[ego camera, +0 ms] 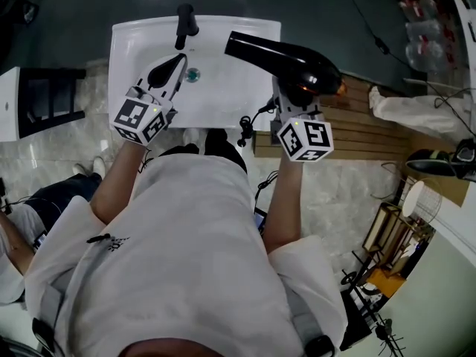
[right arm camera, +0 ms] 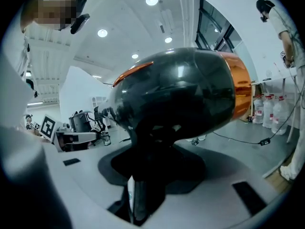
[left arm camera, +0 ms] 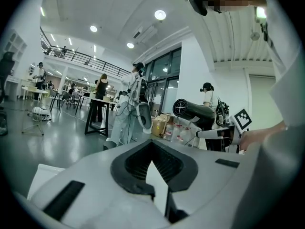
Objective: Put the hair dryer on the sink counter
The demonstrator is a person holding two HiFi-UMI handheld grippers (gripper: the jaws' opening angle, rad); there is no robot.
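The black hair dryer (ego camera: 286, 62) with an orange ring hangs above the right rim of the white sink (ego camera: 238, 99), its nozzle pointing left over the basin. My right gripper (ego camera: 290, 99) is shut on its handle from below. In the right gripper view the hair dryer (right arm camera: 181, 94) fills the frame, with its handle clamped in the right gripper (right arm camera: 147, 175). My left gripper (ego camera: 172, 67) hovers over the basin near the drain (ego camera: 193, 74), shut and empty. In the left gripper view the left gripper (left arm camera: 153, 149) points out into the room, with the hair dryer (left arm camera: 193, 109) off to the right.
A black faucet (ego camera: 185, 22) stands at the sink's far edge. The dryer's cord (ego camera: 247, 127) dangles by the sink's front right corner. A wooden platform (ego camera: 372, 121) lies to the right, a dark rack (ego camera: 52, 99) to the left, and clutter (ego camera: 394, 236) at lower right.
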